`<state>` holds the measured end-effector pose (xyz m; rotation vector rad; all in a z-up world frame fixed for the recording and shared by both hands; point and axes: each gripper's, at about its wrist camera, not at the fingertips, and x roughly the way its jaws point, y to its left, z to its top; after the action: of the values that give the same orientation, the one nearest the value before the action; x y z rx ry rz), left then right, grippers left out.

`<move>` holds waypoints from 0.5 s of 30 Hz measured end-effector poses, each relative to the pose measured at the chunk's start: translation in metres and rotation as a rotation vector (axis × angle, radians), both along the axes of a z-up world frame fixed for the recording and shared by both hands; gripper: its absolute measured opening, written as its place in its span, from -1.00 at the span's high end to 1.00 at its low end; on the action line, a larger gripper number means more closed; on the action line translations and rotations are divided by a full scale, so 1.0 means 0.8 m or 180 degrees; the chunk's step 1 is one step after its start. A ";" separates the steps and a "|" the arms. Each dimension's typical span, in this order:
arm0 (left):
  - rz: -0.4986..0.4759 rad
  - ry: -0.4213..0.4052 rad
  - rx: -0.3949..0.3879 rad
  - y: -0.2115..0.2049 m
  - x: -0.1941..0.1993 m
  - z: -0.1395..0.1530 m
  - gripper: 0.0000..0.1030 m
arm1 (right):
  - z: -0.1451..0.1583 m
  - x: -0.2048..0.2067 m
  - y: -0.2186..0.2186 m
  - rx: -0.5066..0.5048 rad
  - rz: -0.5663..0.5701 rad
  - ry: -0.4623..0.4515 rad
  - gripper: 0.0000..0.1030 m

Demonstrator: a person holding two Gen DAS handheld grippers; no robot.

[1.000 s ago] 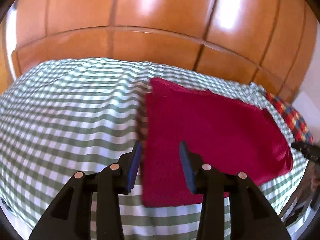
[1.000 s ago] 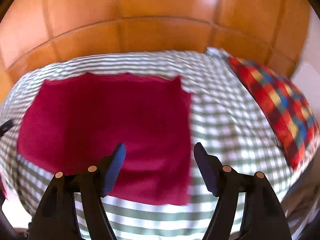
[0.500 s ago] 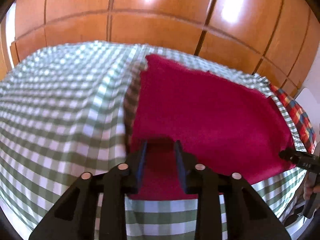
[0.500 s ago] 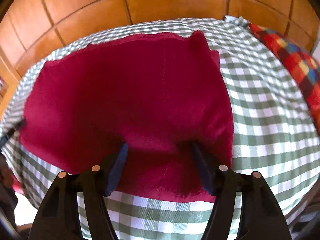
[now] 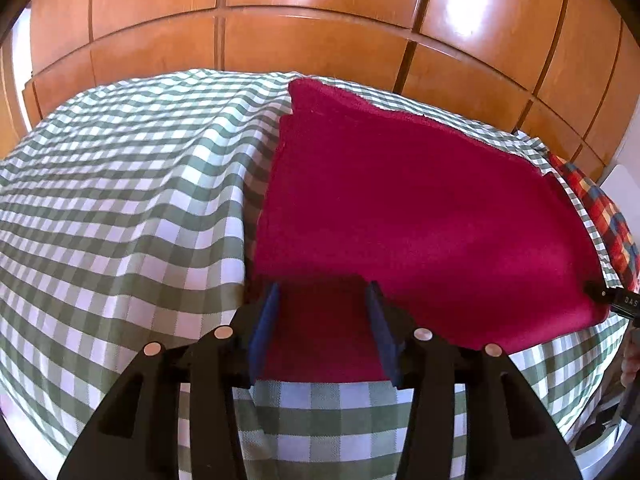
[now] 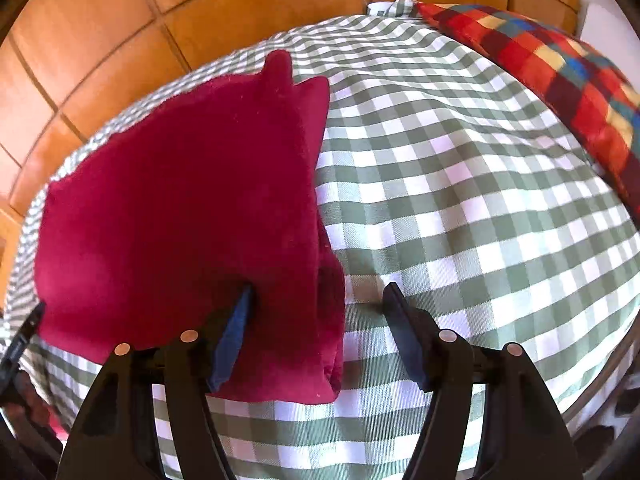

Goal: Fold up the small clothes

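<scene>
A red cloth point(image 5: 420, 216) lies flat on a bed with a green and white checked sheet point(image 5: 120, 208). Behind the bed stands a wall of orange-brown wooden panels point(image 5: 312, 40). A pillow point(image 6: 560, 80) with red, blue and yellow squares lies at the far right side of the bed.

The left gripper point(image 5: 322, 324) is at the near left corner of the cloth. Its jaws have just been opening; they stand apart now, with the near edge of the cloth between them. The blue pads point(image 5: 264, 328) do not press the cloth together, though the tips seem to rest on it.

The right gripper point(image 6: 318, 332) is at the near right corner of the cloth. Its fingers are spread wide. The left pad point(image 6: 234, 332) touches the cloth from above, and the right finger is over the bare sheet, just beside the cloth's right edge. This edge lies between the two fingers and nothing is pinched.
</scene>
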<state>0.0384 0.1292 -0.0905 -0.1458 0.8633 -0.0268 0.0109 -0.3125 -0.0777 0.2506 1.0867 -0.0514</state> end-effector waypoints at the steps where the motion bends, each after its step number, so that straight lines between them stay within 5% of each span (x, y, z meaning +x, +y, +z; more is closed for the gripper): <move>1: 0.0009 -0.0004 0.0005 -0.001 -0.001 0.002 0.15 | 0.003 0.001 0.004 -0.0098 0.0046 0.0006 -0.26; 9: 0.0117 -0.0380 -0.0025 -0.005 -0.020 0.039 -0.02 | 0.028 -0.007 -0.004 -0.0077 -0.0070 -0.0066 -0.34; 15: -0.0139 -0.0480 -0.0044 -0.023 0.002 0.046 -0.09 | 0.012 -0.026 0.000 -0.0183 -0.0179 0.0145 -0.35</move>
<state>0.0400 0.1112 -0.0540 -0.1362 0.7158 -0.0836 -0.0095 -0.3123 -0.0682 0.2290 1.1216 -0.1390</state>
